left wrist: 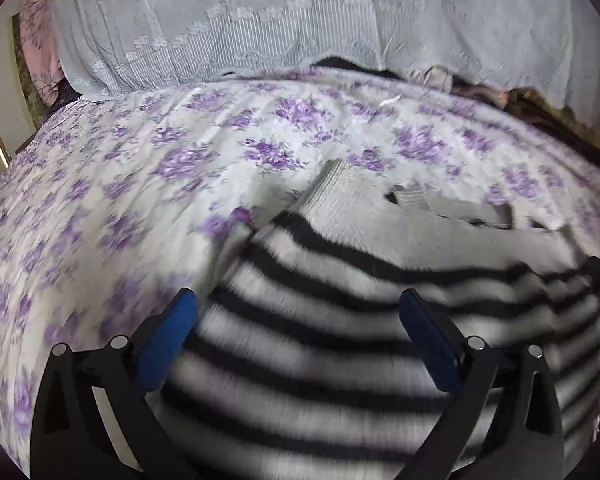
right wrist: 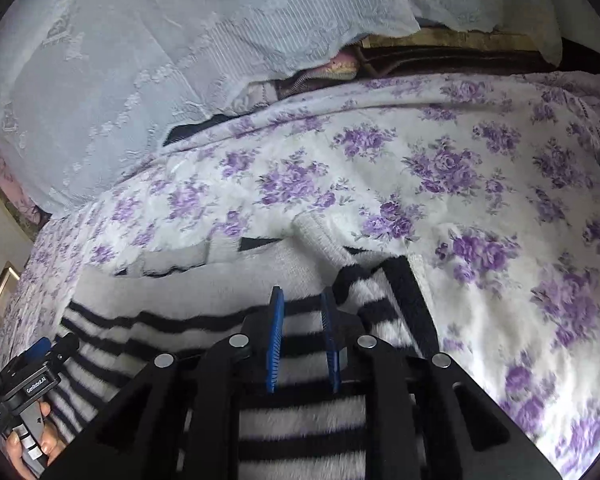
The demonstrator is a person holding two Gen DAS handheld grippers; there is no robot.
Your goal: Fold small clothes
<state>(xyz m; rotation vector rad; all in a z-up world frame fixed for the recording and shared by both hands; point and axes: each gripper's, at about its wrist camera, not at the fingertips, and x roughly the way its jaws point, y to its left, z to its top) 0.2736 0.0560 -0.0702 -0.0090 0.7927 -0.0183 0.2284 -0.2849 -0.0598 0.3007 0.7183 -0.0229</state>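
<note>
Two grippers hover over a striped sweater (left wrist: 340, 320) lying flat on a floral blanket (left wrist: 120, 184). Left gripper (left wrist: 298, 312): fingers wide apart, empty. Right gripper (right wrist: 302, 304): fingers narrowly apart, nothing seen between them. A lace cover (left wrist: 220, 20) drapes behind, hiding dark items beneath. Motion blurs the sweater's near edge.

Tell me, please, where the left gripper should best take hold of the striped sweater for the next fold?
Probably at the sweater's left side edge, which lies flat on the floral blanket. Come from the left, low over the blanket: the left gripper is wide open above the body, where flat cloth gives no edge to pinch.
</note>
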